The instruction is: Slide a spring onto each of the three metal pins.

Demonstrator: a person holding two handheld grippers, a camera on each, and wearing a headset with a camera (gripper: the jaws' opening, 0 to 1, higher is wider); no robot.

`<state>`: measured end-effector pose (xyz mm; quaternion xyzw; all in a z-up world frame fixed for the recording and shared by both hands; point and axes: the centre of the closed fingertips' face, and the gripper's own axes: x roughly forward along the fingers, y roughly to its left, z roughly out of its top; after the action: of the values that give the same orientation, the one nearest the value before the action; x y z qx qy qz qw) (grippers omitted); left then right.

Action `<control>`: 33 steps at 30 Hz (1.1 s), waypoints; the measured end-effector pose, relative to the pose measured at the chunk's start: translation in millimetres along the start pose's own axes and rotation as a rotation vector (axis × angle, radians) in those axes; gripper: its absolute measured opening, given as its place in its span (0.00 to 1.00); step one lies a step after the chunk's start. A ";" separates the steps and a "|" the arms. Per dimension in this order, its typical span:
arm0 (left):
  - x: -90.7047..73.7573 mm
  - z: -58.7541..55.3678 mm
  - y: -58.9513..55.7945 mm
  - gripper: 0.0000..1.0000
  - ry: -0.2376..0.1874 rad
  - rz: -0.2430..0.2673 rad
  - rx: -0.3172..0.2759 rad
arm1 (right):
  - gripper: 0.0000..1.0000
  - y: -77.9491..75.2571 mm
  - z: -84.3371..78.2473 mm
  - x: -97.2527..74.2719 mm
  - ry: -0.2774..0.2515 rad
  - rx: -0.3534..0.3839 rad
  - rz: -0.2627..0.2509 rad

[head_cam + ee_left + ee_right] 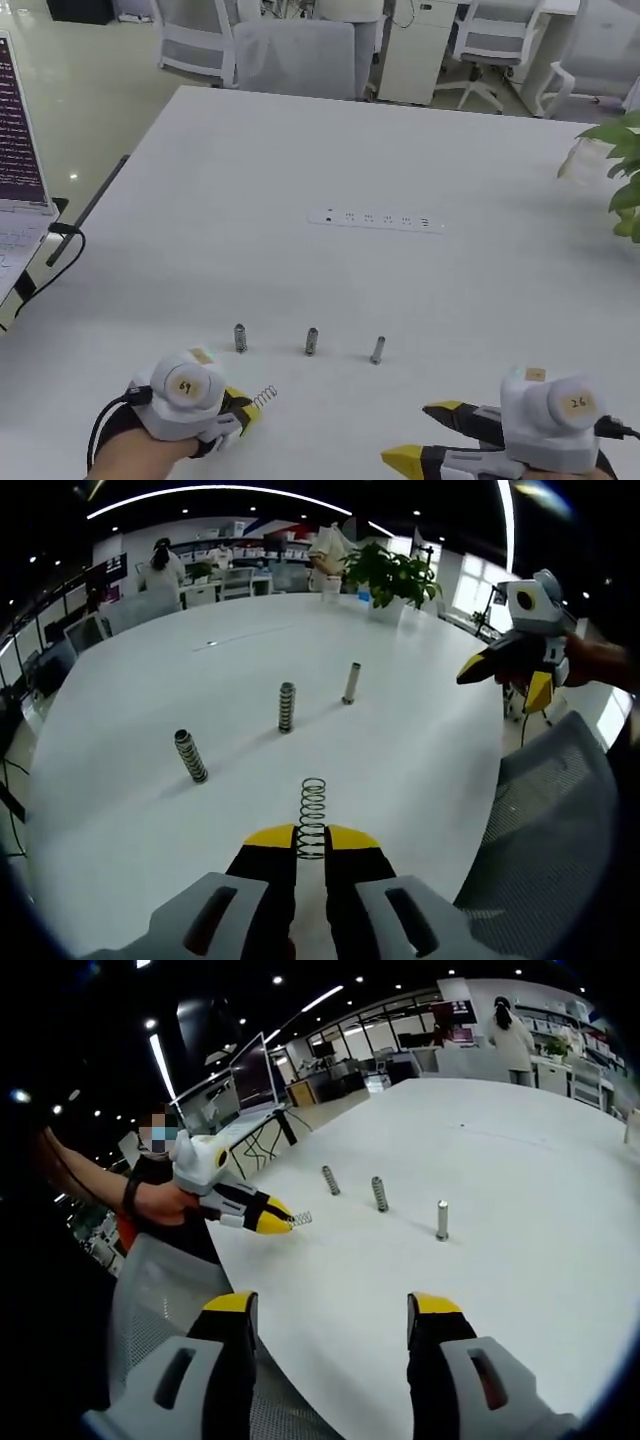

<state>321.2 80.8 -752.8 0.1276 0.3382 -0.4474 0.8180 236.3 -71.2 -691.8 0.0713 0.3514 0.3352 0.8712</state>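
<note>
The left gripper (311, 838) has its yellow-tipped jaws pressed together on the near end of a spring (312, 805), which sticks out ahead of the tips just above the table. The right gripper (332, 1305) is at the near right, well apart from the left one, with its jaws spread wide and nothing between them.

Beyond the two grippers, three metal pins stand upright in a row running left to right. The left pin (240, 338) and the middle pin (311, 341) each wear a spring. The right pin (377, 349) is bare. The held spring is near the left pin but not touching it.

All of this sits on a large white table (300, 170). A white power strip (375, 220) lies farther out on it. A laptop (15, 150) stands open at the far left and a leafy plant (620, 170) at the far right. Past the table is an office floor with grey chairs (295, 55).

A round sticker on the right gripper reads "26". The one on the left gripper has two digits that I cannot read for sure. The text on the laptop screen is too small to read.

Counted: two grippers, three pins, three springs and one power strip.
</note>
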 end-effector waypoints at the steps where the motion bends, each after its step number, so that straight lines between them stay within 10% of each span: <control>1: -1.3 0.2 -2.1 0.02 -0.001 -0.003 0.005 | 0.59 1.5 0.1 1.2 0.001 0.001 0.004; 33: -18.8 57.9 -52.1 0.02 -0.107 -0.088 0.169 | 0.48 19.3 36.8 37.5 0.000 -0.072 0.109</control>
<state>297.1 33.8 -692.6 0.1569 0.2604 -0.5162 0.8007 270.1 -28.6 -678.7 0.0590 0.3348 0.3946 0.8536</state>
